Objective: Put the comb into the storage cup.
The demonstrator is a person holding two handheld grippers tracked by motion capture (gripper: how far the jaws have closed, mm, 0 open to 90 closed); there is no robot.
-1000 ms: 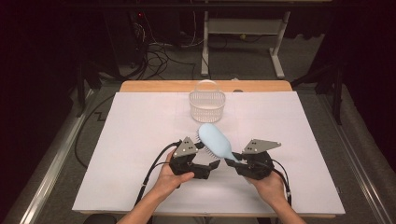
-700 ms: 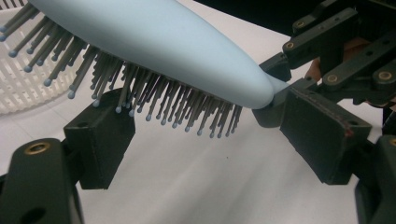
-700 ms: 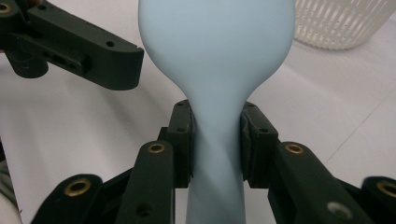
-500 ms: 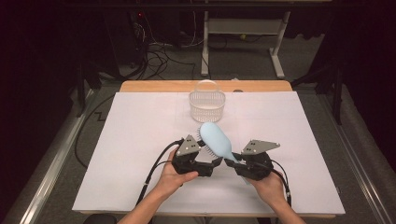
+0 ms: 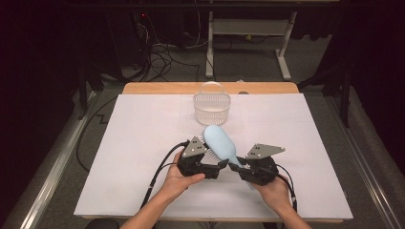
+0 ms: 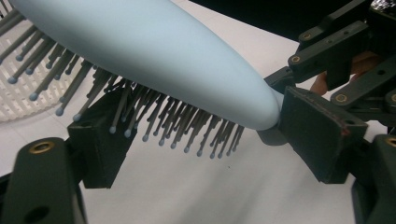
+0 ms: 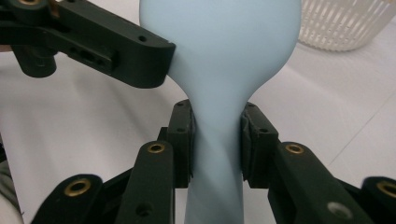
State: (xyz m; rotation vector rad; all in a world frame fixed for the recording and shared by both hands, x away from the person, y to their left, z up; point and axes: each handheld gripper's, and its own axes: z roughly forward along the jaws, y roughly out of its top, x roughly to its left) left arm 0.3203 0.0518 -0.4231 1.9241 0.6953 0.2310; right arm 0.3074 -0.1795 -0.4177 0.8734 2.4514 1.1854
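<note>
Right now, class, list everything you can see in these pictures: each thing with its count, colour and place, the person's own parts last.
hairbrush: one, pale blue, held above the sheet between both grippers, bristles toward the left one
basket: one, white slatted with a handle, far middle of the sheet
sheet: one, white, covering the table
table: one, wooden edge showing at the far side
right gripper: one, black, shut on the brush handle
left gripper: one, black, jaws have just been closing around the brush head, not clamped
hands: two, near edge
</note>
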